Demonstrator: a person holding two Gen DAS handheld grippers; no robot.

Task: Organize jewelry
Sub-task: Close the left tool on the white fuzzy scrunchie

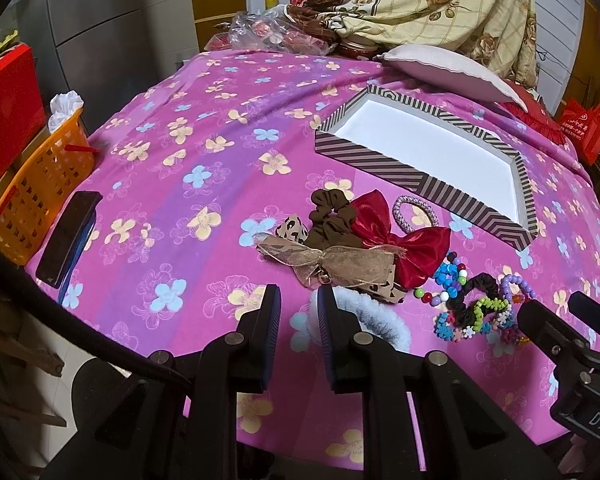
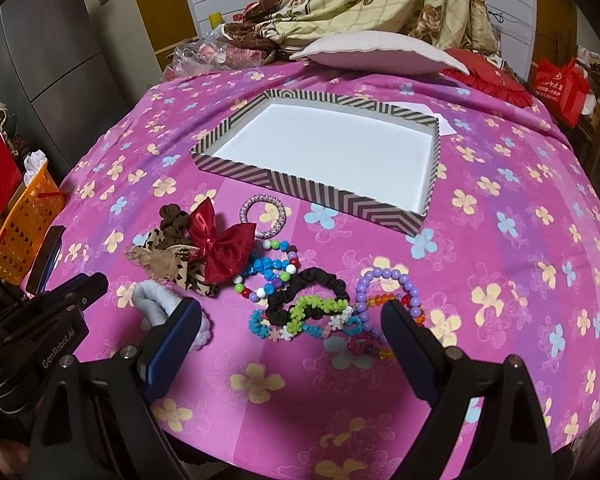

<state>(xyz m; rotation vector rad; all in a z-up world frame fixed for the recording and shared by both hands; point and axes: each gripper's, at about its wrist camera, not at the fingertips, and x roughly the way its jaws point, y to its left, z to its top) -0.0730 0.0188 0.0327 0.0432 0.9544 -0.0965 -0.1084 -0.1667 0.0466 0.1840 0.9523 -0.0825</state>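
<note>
Two grippers hover low over the table, both holding nothing. The left gripper [image 1: 298,300] has its fingers close together w/ only a narrow gap, its right finger just in front of the fluffy white scrunchie [image 1: 374,312]. The right gripper [image 2: 290,318] is spread wide, and between its fingers lie the black scrunchie [image 2: 308,290], a green-blue flower bracelet [image 2: 300,316] and a purple bead bracelet [image 2: 384,284], all tangled together. Just beyond is a multicolor bead bracelet [image 2: 266,276], then the red bow [image 2: 220,246], a tan bow [image 2: 160,262] and a brown scrunchie [image 2: 176,224] in one heap, w/ a pink beaded ring [image 2: 265,216] beside. Farther back stands the striped tray [image 2: 352,198], white inside, on the pink flower cloth [image 2: 500,260]. An orange basket [image 1: 40,196] is at the left edge.
</note>
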